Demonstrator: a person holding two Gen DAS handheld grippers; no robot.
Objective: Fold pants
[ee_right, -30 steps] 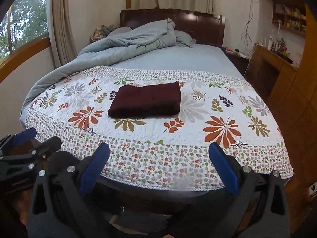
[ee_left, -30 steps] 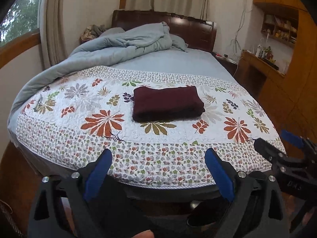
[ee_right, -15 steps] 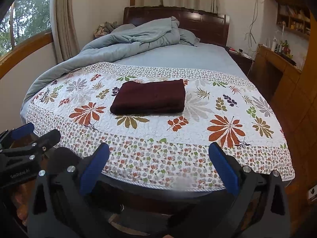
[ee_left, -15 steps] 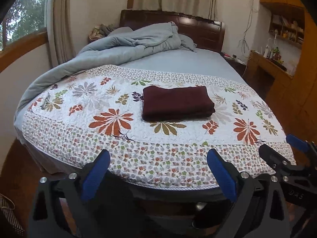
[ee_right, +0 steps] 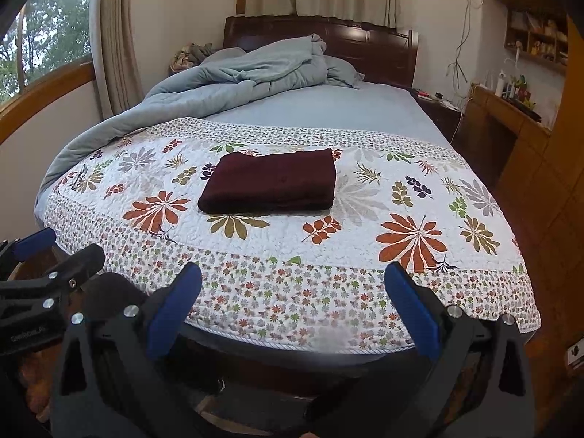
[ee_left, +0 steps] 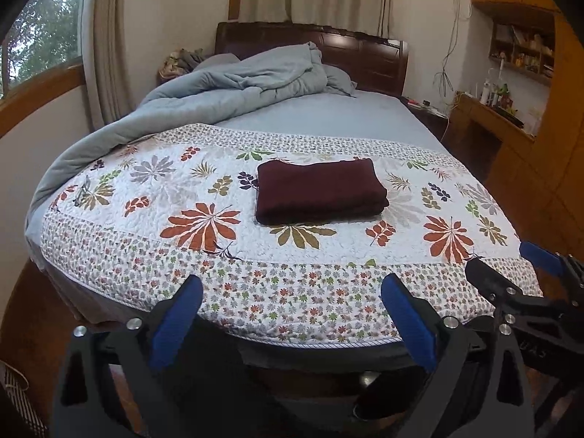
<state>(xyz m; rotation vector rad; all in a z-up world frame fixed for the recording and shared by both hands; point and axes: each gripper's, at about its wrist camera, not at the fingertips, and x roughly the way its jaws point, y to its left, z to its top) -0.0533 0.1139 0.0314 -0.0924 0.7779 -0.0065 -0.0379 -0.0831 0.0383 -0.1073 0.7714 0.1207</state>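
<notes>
Where I stand, at the foot of the bed: both tools are held off the mattress edge, side by side.
Left hand-held gripper (ee_left: pixel 292 315): blue-padded fingers spread wide, nothing between them, hanging over the near hem of the quilt.
Right hand-held gripper (ee_right: pixel 294 310): likewise spread apart and empty, just beside the left one, at the same edge.
Pants (ee_left: pixel 319 191): dark maroon, folded into a neat thick rectangle, lying flat on the quilt near its middle, well apart from both tools.
Quilt (ee_left: pixel 219 262): white with printed leaves and flowers, covering the near part of the bed.
Duvet (ee_left: pixel 233 87): grey-blue, bunched up toward the headboard (ee_left: pixel 365 54) and trailing down the left side.
Sheet (ee_left: pixel 328 120): pale blue, bare between quilt and headboard.
Desk (ee_left: pixel 492 120): wooden, along the right wall, cluttered with small items I cannot make out.
</notes>
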